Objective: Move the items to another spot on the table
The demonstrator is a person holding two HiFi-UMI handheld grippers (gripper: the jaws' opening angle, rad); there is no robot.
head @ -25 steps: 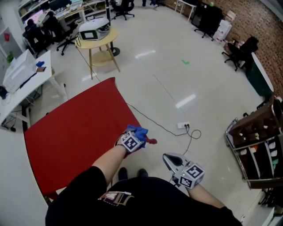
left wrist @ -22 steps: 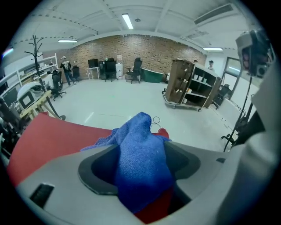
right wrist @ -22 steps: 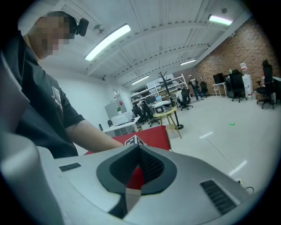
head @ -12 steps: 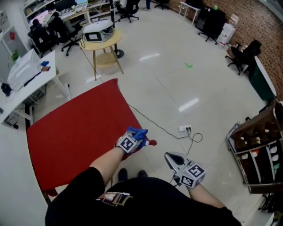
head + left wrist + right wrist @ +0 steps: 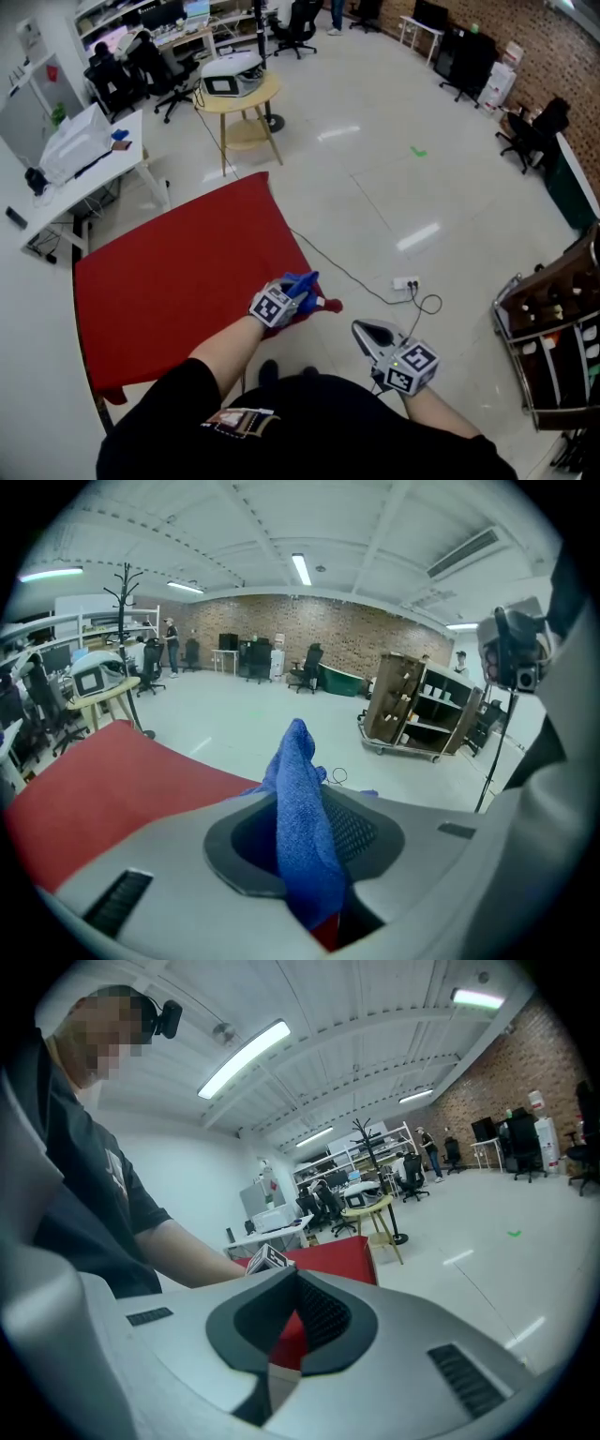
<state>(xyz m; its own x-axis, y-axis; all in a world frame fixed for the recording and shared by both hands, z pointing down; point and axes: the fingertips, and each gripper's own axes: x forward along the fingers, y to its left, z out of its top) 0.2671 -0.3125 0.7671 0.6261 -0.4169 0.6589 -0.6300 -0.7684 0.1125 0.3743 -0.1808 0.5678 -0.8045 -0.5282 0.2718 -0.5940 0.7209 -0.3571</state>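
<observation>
A blue cloth (image 5: 299, 283) is bunched between the jaws of my left gripper (image 5: 302, 292), at the near right corner of the red table (image 5: 169, 272). In the left gripper view the blue cloth (image 5: 302, 817) stands up in a fold out of the left gripper (image 5: 314, 803), whose jaws have just been closing and now pinch it. A scrap of red shows under the cloth. My right gripper (image 5: 367, 336) hangs off the table to the right, over the floor. In its own view the right gripper (image 5: 294, 1276) has its tips together with nothing between them.
A round yellow side table (image 5: 246, 92) with a device on it stands beyond the red table. A white desk (image 5: 89, 159) is at the left. A cable and power strip (image 5: 406, 282) lie on the floor, and a wooden shelf trolley (image 5: 553, 337) stands at the right.
The left gripper has risen a little at the table corner with the blue cloth in its jaws. The right gripper has stayed where it was.
</observation>
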